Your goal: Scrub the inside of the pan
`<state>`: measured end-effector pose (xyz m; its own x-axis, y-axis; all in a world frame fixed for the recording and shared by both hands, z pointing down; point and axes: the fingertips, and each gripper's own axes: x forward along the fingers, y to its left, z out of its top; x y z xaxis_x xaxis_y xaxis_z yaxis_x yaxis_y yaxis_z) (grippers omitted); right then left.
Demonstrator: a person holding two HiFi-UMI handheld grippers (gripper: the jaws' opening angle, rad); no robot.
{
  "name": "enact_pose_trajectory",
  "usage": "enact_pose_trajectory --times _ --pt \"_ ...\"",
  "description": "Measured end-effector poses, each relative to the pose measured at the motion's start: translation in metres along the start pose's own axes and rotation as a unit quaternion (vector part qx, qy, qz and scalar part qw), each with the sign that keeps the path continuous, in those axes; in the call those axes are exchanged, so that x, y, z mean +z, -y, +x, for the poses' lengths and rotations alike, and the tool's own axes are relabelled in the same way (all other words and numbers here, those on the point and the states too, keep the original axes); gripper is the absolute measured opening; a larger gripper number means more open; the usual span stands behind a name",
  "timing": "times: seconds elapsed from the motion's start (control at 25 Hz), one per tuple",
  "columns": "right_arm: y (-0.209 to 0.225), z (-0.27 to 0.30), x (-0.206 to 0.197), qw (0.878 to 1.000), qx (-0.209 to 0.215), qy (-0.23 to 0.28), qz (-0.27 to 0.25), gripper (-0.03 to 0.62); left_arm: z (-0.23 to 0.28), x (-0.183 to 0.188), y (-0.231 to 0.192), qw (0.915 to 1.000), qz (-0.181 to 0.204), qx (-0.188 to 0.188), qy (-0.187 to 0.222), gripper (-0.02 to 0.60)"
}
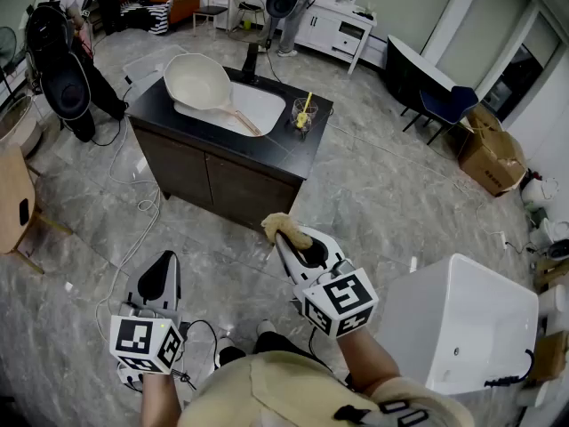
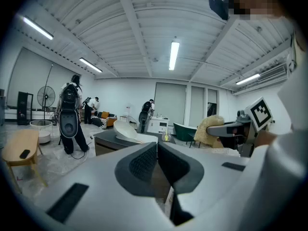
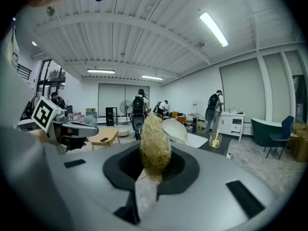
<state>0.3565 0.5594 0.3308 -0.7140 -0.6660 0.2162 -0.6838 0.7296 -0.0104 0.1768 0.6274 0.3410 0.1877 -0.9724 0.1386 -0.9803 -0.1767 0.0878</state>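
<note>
Left gripper sits low and close to me, over the grey marble floor. Its own view shows the jaws pressed together with nothing between them.

Right gripper is just right of centre, raised a bit higher, with its jaws clamped on a tan fibrous scrubber. The wad sticks out past the tips. Both grippers are well short of the work area and touch nothing else.

Far row, left to right:
- wooden stool at the left edge
- person with a black backpack standing beside the island's left end
- dark island counter
- cream pan on the island's left half, tilted, open side facing me, handle running right and toward me over the white sink. I see the bowl lean on the sink's left rim, but from this angle I can't tell if its bottom also touches the basin.
- clear glass cup with a yellow brush in it, just right of the sink
- blue chair and a cardboard box further right, well apart from the island

White boxy unit stands near my right arm.
</note>
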Motion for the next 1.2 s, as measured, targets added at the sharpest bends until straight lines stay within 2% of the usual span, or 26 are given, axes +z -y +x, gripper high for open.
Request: enact_pose_trajectory --times 0.28,0.48,0.76,1.0,1.2 --pt "0.033 0.006 -0.002 1.0 0.002 -0.001 0.015 0.066 0.029 -0.009 0.01 0.9996 0.002 0.013 -0.026 0.02" --pt "0.057 0.014 -0.009 1.0 0.012 -0.005 0.024 0.067 0.051 -0.017 0.02 0.9991 -0.028 0.005 -0.031 0.02" --pt "0.083 0.028 -0.017 0.999 0.036 -0.017 0.015 0.067 0.08 -0.022 0.035 0.9983 -0.032 0.014 -0.046 0.02" --pt "0.096 0.046 -0.023 0.997 0.07 -0.027 0.03 0.068 0.088 -0.019 0.043 0.9974 0.012 0.048 -0.054 0.02" --pt "0.097 0.072 -0.023 0.995 0.086 -0.041 0.036 0.069 0.089 -0.025 0.024 0.9947 -0.01 0.073 -0.072 0.02"
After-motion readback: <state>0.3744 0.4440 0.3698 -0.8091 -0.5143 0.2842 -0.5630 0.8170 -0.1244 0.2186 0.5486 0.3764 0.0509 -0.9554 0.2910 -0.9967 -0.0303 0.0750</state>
